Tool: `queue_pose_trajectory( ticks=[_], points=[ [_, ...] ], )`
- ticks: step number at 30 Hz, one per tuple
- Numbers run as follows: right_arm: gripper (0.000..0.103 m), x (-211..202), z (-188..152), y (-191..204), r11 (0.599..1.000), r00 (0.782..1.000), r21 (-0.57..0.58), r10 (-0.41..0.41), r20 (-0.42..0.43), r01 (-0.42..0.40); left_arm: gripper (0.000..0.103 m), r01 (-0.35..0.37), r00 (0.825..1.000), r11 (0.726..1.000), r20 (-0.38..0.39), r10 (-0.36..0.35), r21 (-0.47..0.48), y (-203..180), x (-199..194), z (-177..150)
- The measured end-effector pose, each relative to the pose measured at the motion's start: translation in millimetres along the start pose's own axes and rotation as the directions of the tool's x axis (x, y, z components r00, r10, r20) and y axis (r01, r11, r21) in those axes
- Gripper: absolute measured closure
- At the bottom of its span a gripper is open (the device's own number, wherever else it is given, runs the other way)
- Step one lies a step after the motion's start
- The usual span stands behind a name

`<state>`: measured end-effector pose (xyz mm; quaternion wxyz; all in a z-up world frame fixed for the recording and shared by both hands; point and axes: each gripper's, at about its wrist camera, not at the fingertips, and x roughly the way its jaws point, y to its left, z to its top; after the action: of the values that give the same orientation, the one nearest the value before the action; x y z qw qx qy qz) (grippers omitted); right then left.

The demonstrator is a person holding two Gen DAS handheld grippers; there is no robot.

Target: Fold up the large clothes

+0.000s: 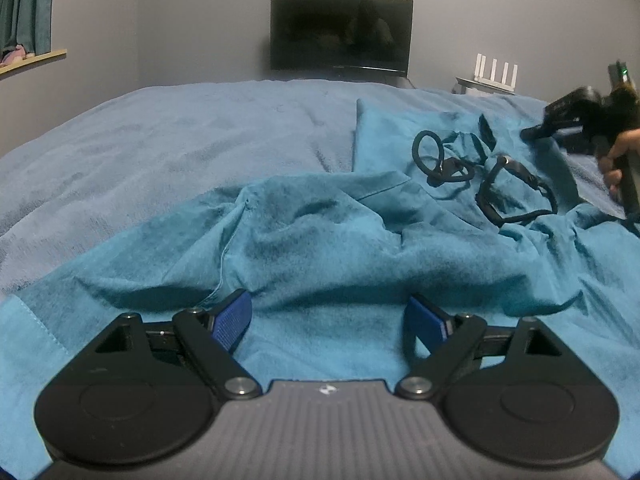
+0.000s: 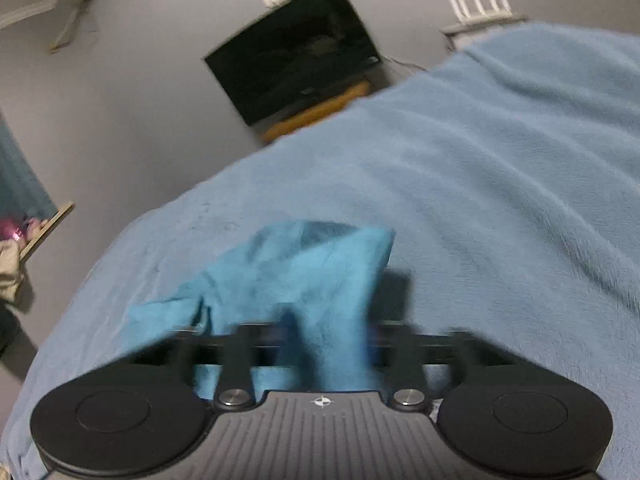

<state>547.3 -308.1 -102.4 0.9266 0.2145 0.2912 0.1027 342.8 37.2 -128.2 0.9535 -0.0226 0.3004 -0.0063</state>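
Observation:
A large teal garment (image 1: 328, 240) with black drawstrings (image 1: 496, 184) lies crumpled on the light blue bed cover (image 1: 180, 128). My left gripper (image 1: 330, 320) is open, its blue-padded fingers (image 1: 234, 318) spread wide and resting low on the cloth. My right gripper (image 2: 326, 344) is shut on a bunched fold of the teal garment (image 2: 304, 280) and holds it above the bed cover (image 2: 500, 200); the view is blurred. The right gripper (image 1: 560, 124), with the hand holding it, also shows at the far right in the left wrist view.
A dark TV screen (image 1: 340, 32) stands against the grey wall beyond the bed. A white router with antennas (image 1: 494, 74) sits on a small stand to its right. A teal curtain (image 1: 26, 4) and window sill are at the left.

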Motion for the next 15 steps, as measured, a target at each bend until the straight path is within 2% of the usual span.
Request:
queue_pose_trajectory(
  ticks=[4, 9, 12, 15],
  points=[
    [0.100, -33, 2, 14, 0.994, 0.992, -0.052, 0.101, 0.074, -0.097, 0.017, 0.005, 1.000, 1.000, 0.001, -0.005, -0.006, 1, -2, 0],
    [0.101, -109, -10, 42, 0.956, 0.956, -0.204, 0.246, 0.160, -0.212, 0.017, 0.013, 1.000, 1.000, 0.004, -0.013, -0.018, 3, -2, -1],
    [0.101, -165, -30, 60, 0.921, 0.936, -0.307, 0.304, 0.176, -0.241, 0.017, 0.014, 1.000, 1.000, 0.004, -0.014, -0.019, 4, -4, -1],
    [0.101, -218, -67, 74, 0.881, 0.929, -0.398, 0.338, 0.153, -0.255, 0.017, 0.017, 1.000, 1.000, 0.000, -0.017, -0.024, 5, -5, -2]
  ],
)
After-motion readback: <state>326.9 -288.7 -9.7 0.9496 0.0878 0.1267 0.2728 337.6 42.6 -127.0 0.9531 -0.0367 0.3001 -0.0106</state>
